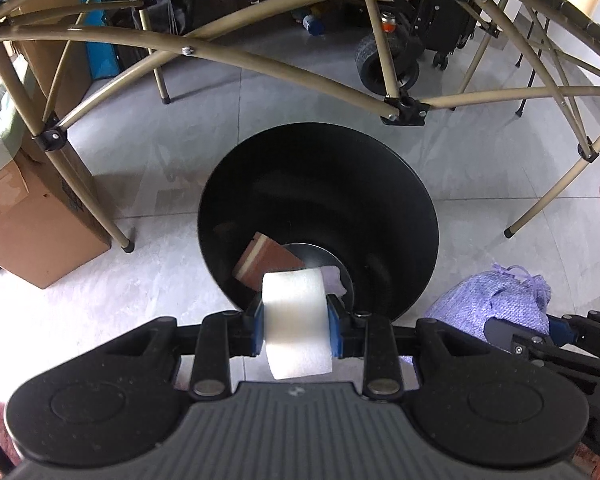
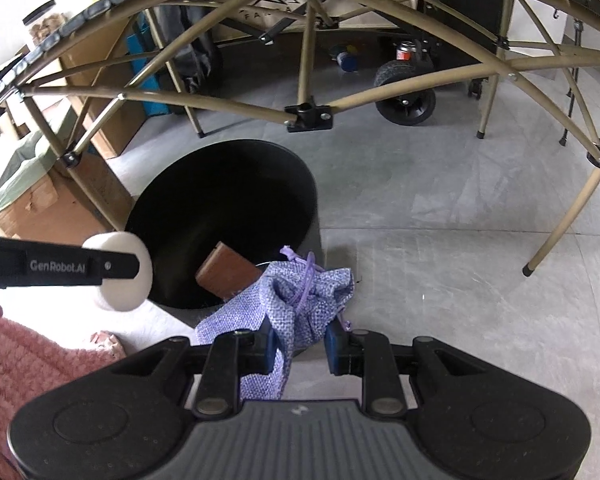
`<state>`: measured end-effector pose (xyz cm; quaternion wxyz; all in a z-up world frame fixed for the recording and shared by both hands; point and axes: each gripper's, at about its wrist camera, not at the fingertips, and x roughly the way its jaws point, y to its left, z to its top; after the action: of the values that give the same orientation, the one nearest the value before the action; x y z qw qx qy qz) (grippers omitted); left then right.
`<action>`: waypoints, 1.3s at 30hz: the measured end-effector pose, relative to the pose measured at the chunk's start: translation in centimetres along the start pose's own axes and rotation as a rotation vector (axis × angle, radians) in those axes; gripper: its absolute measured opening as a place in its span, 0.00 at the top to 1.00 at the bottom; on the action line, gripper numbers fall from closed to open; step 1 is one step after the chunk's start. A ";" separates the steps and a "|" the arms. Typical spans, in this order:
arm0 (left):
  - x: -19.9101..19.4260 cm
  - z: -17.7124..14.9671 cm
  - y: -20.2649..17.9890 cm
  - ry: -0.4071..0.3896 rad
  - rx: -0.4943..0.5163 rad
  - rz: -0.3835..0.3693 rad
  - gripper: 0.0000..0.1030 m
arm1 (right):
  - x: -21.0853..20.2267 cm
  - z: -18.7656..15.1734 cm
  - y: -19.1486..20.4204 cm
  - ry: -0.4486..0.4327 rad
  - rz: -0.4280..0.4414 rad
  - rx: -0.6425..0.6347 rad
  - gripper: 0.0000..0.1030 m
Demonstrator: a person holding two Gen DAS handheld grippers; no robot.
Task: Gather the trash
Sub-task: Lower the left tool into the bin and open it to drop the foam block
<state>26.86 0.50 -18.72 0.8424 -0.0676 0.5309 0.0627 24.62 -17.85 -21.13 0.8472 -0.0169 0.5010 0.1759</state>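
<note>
Trash hangs over the black bin [image 1: 320,168]: your left gripper [image 1: 296,322] clamps a white foam roll [image 1: 294,320], your right gripper [image 2: 300,344] pinches a purple mesh pouch [image 2: 296,300]; centre each above the opening before letting go

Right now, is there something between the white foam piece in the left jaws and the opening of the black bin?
Nothing visible. The white foam piece hangs by the near rim of the black bin, whose mouth is open; only a brown box lies at the bottom.
</note>
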 end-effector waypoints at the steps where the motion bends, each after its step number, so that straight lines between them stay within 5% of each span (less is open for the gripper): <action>1: 0.0 0.2 -0.2 -0.001 0.001 -0.001 0.70 | 0.0 0.1 -0.2 -0.002 -0.003 0.007 0.78; 20: 2.1 3.8 -3.7 0.000 0.011 0.024 0.70 | -1.2 0.9 -4.2 -0.069 -0.061 0.135 0.78; 39: 4.9 4.9 -3.3 -0.005 -0.045 0.047 0.70 | -0.5 0.9 -4.5 -0.068 -0.113 0.167 0.78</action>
<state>33.90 -1.72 -20.93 0.8403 -0.0739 0.5287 0.0944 26.58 -21.99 -20.90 0.8708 0.0315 0.4830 0.0861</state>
